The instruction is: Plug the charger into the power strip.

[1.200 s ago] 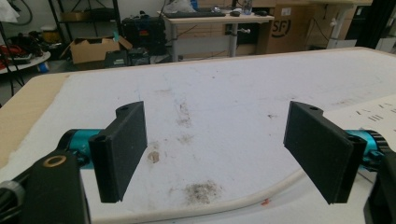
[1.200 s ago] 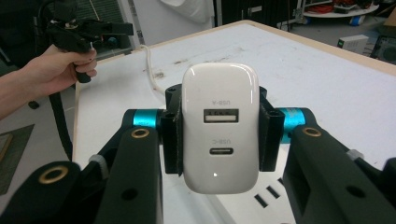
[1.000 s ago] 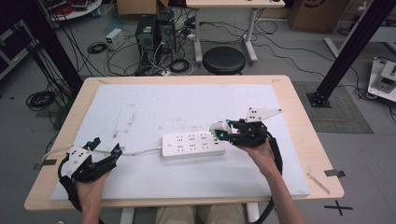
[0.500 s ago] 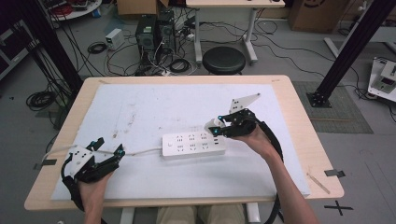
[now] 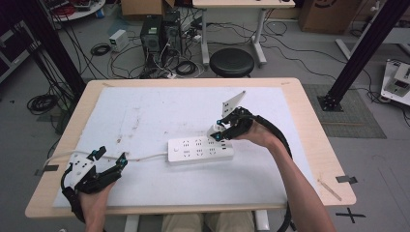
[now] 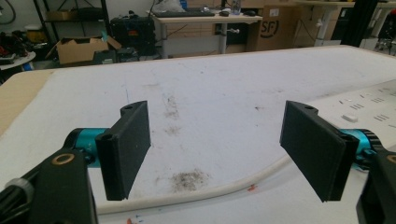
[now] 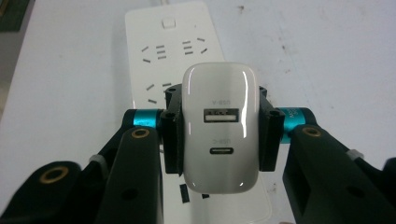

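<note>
My right gripper (image 7: 218, 135) — clamped on a white charger (image 7: 219, 128), above the power strip (image 5: 200, 150). My left gripper (image 6: 219, 156) — wide open, empty, over the cord (image 6: 196, 193).

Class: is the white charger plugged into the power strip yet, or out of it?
Out. The right gripper clamps the charger above the power strip, its prongs not yet in a socket.

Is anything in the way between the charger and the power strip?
Nothing visible. The right gripper holds the charger just above the power strip, whose sockets look bare. The left gripper waits open beside the cord.
</note>
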`<state>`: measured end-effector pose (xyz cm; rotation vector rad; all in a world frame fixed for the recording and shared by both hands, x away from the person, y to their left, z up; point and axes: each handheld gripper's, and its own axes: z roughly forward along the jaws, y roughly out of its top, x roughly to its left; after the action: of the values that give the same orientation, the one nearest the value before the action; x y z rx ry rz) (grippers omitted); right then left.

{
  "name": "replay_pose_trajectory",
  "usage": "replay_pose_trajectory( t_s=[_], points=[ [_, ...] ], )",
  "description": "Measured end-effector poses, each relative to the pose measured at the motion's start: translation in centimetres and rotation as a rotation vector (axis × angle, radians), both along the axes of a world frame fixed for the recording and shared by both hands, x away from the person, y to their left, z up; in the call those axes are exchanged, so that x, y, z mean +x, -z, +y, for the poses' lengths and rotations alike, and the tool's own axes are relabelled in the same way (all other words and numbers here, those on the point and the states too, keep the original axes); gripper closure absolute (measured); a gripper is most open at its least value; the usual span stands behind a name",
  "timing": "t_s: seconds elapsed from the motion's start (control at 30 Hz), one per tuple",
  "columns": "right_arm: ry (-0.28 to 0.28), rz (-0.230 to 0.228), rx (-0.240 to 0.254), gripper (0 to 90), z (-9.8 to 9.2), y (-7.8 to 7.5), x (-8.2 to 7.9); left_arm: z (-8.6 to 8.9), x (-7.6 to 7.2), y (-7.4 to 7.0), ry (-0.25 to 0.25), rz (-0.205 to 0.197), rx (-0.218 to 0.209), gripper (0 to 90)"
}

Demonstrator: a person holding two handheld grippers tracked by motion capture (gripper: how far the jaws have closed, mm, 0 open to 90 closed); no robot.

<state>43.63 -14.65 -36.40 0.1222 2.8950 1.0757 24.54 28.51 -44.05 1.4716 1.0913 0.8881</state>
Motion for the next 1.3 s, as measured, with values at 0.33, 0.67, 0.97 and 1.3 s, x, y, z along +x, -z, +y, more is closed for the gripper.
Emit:
replay_pose_trajectory(
  t_s=[0.33,0.67,0.97,1.3],
  points=[
    [-0.12,-0.016,-0.101,63.1,1.8,-0.3,0.8,0.3,-0.7,0.0,-0.007,0.007,0.006,24.7],
    [-0.176,-0.006,-0.185,63.2,2.5,0.2,1.1,0.6,-1.3,0.2,-0.014,0.017,0.014,24.9],
    [-0.195,-0.012,-0.211,63.2,3.0,-0.5,1.7,0.6,-1.4,0.3,-0.01,0.027,0.024,25.0],
    [-0.206,-0.011,-0.259,63.3,3.7,-0.5,1.7,0.6,-1.5,0.4,-0.012,0.028,0.025,25.1]
  ],
)
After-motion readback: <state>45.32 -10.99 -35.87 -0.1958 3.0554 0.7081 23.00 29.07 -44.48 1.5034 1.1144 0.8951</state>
